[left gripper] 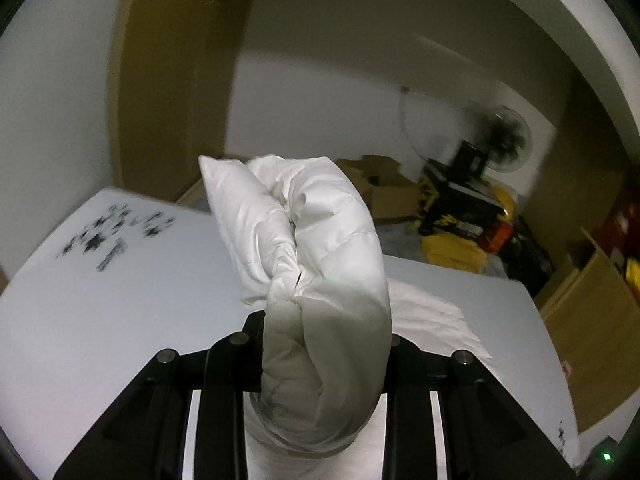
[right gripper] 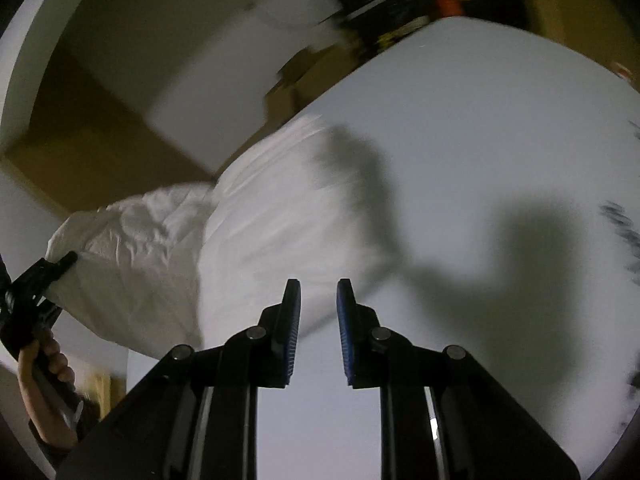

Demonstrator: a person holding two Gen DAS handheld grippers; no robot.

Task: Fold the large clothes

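A white padded jacket (left gripper: 312,248) bulges up out of my left gripper (left gripper: 324,332), which is shut on a thick bunched fold of it above the white table (left gripper: 120,300); the fabric hides the fingertips. More of the jacket (left gripper: 432,316) lies on the table behind. In the right wrist view the jacket (right gripper: 260,232) lies spread over the table's (right gripper: 480,140) left edge, one end lifted by the left gripper (right gripper: 60,260) in a person's hand (right gripper: 44,356). My right gripper (right gripper: 318,292) is open just past the jacket's near edge, with nothing between its blue pads (right gripper: 294,320).
Black marks (left gripper: 108,236) are printed on the table's far left. Beyond the table are cardboard boxes (left gripper: 384,188), a standing fan (left gripper: 508,136) and yellow and black clutter (left gripper: 460,216). A large cardboard box (left gripper: 592,320) stands by the table's right side.
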